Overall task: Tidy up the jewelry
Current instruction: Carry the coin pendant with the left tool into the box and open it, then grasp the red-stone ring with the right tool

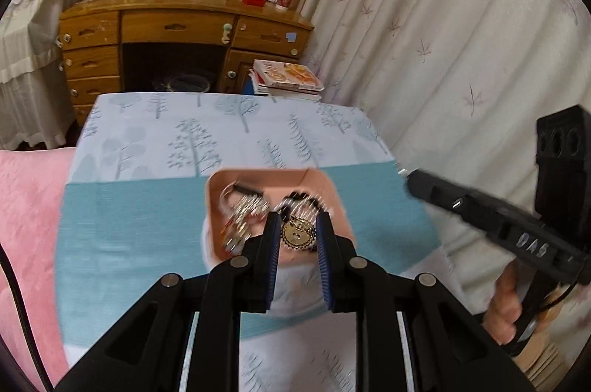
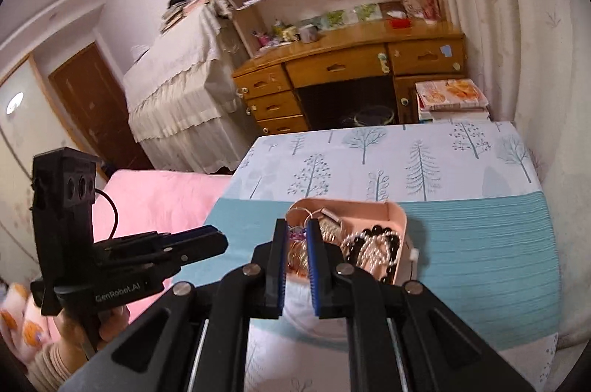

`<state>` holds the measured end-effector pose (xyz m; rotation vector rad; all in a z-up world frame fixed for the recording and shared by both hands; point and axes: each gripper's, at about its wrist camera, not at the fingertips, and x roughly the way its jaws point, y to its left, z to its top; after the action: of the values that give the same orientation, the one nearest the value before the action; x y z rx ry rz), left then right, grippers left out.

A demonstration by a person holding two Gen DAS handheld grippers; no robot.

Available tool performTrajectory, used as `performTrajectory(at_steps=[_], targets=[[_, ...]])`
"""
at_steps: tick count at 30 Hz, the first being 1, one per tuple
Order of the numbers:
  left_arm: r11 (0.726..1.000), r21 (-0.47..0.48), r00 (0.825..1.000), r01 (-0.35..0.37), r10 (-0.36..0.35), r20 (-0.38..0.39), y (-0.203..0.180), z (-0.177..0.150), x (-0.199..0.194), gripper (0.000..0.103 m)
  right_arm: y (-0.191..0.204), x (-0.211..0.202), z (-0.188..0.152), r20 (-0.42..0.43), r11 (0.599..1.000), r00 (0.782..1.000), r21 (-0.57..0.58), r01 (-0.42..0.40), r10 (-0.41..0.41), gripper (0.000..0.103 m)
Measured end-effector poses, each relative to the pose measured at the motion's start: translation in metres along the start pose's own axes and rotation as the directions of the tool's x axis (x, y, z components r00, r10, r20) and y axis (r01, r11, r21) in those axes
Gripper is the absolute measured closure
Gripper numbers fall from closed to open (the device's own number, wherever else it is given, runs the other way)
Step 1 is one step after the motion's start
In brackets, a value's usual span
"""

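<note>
Left gripper (image 1: 297, 232): jaws parted, holding nothing, straddling a gold toothed brooch (image 1: 297, 234) just ahead.
Right gripper (image 2: 297, 237): jaws narrow; grip on anything cannot be told.
Tray (image 1: 332, 203): one pink tray, on the teal cloth (image 1: 129, 225).
Count: one brooch, one dark-bead strand (image 2: 384, 237), a silver cluster (image 1: 243, 211) too tangled to number.
Nearer hand: left.
</note>
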<state>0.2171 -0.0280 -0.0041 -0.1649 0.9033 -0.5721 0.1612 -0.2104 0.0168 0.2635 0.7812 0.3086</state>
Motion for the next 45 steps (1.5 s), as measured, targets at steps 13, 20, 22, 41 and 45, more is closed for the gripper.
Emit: performTrajectory(at_steps=[13,20,22,41,45], targets=[[0.997,-0.067,0.988,-0.024,0.013,-0.156,-0.007,0.016,0.116,0.078,-0.074,0.088,-0.019,-0.232,0.976,0.973,0.214,0.037,0.014,0.092],[0.997,-0.042,0.988,-0.067,0.06,-0.143,-0.002,0.007,0.111,0.051,-0.079,0.087,-0.032,-0.231,0.979,0.973,0.2,0.043,0.005,0.092],[0.997,-0.048,0.989,-0.066,0.059,-0.135,0.0,0.005,0.104,0.051,-0.077,0.083,-0.034,-0.223,0.981,0.975,0.189,0.041,0.003,0.092],[0.995,-0.025,0.994,-0.099,0.097,-0.052,-0.002,-0.031,0.018,0.041,-0.064,0.049,-0.034,-0.15,0.952,0.971,0.27,-0.141,0.186,0.07],[0.992,-0.022,0.992,-0.122,0.122,-0.035,-0.001,-0.042,0.003,0.032,-0.056,0.033,-0.04,-0.136,0.947,0.965,0.266,-0.181,0.223,0.07]])
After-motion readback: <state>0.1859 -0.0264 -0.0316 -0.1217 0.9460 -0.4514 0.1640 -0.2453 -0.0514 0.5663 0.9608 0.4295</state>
